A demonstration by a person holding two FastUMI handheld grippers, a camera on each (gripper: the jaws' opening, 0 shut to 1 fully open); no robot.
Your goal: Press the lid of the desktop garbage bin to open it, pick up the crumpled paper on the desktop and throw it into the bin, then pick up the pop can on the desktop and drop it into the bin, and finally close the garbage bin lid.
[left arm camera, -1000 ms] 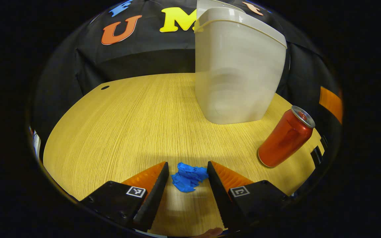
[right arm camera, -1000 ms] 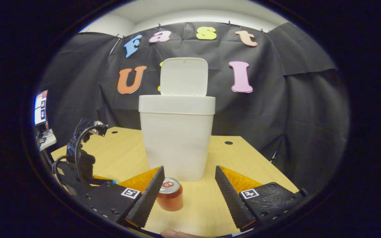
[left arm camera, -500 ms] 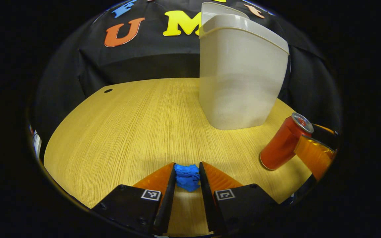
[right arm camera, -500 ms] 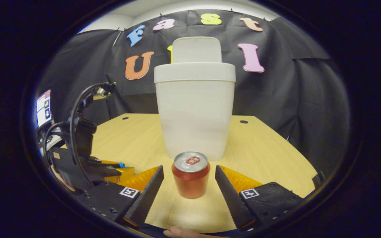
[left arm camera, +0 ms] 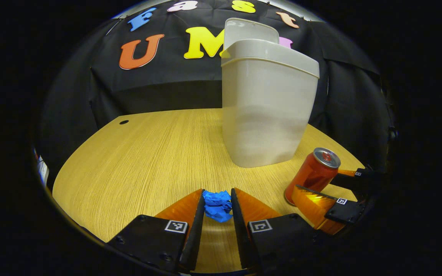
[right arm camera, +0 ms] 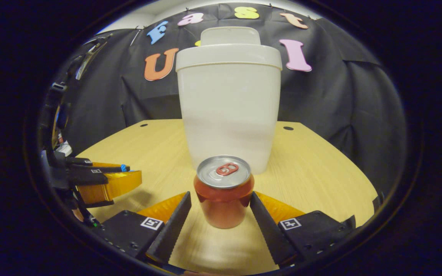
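The crumpled paper (left arm camera: 217,206) sits pinched between the left tool's (left arm camera: 217,203) fingers, low over the table (left arm camera: 136,161). The pop can (right arm camera: 224,190) stands upright before the open-lidded bin (right arm camera: 228,103) — the right tool (right arm camera: 221,209) straddles it, fingers spread, not touching.

The left gripper view sits low over the desk (left arm camera: 136,153), looking along its fingers (left arm camera: 198,222) toward the bin (left arm camera: 263,115), which stands near, ahead and to the right. The right gripper view is also low, facing the bin (right arm camera: 228,111) squarely and close, with the can (right arm camera: 224,191) just before it. Both share the bin, the can (left arm camera: 313,174), the desk (right arm camera: 320,172) and each other's gripper at the edge.
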